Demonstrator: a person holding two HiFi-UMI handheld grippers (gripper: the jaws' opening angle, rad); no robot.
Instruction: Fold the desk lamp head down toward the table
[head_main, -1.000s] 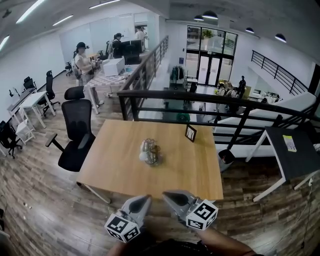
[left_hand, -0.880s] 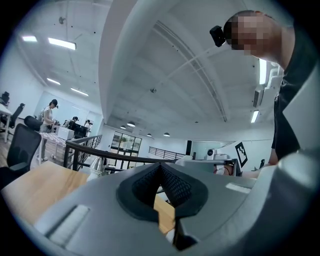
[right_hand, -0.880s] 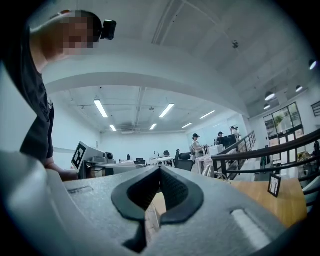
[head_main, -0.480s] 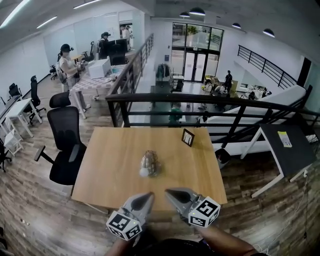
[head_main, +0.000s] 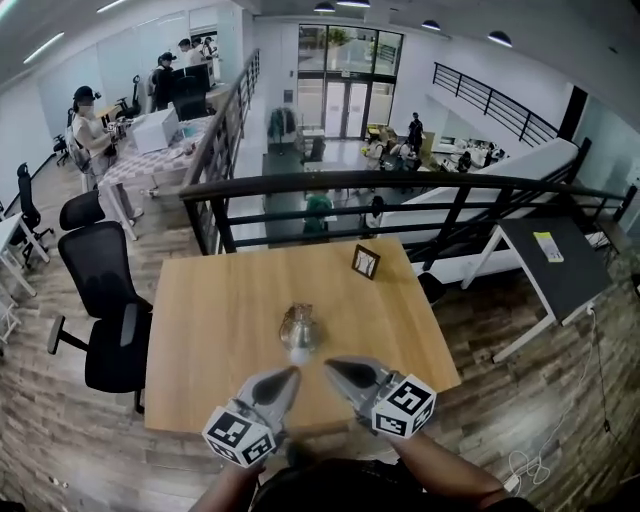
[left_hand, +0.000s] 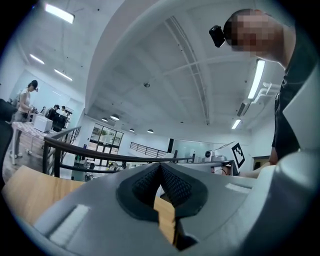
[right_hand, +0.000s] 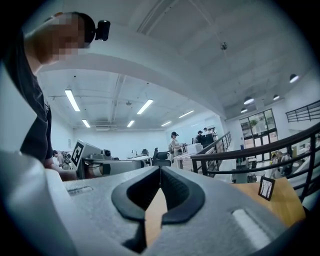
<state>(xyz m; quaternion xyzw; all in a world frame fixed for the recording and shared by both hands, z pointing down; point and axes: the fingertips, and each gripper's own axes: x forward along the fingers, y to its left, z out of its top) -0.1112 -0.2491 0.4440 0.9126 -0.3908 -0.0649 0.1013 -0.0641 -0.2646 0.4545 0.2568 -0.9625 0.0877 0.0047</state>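
The desk lamp (head_main: 298, 328) is a small metallic-looking object with a white end, standing near the middle of the wooden table (head_main: 210, 320); its shape is too small to make out. My left gripper (head_main: 293, 372) and right gripper (head_main: 330, 365) hover side by side over the table's near edge, short of the lamp, and point level. Both are shut with nothing between the jaws. In the left gripper view the left gripper's (left_hand: 160, 167) pads meet at the tips. The right gripper (right_hand: 160, 170) shows the same in its own view. The lamp appears in neither gripper view.
A small picture frame (head_main: 365, 261) stands at the table's far right part, also visible as a picture frame (right_hand: 266, 188) from the right gripper. A black office chair (head_main: 105, 300) is left of the table, a black railing (head_main: 400, 185) runs behind it, and a dark desk (head_main: 560, 265) stands at the right.
I have come closer to the table: both grippers now reach over its near edge and the lamp lies nearer to them. Both stay shut.
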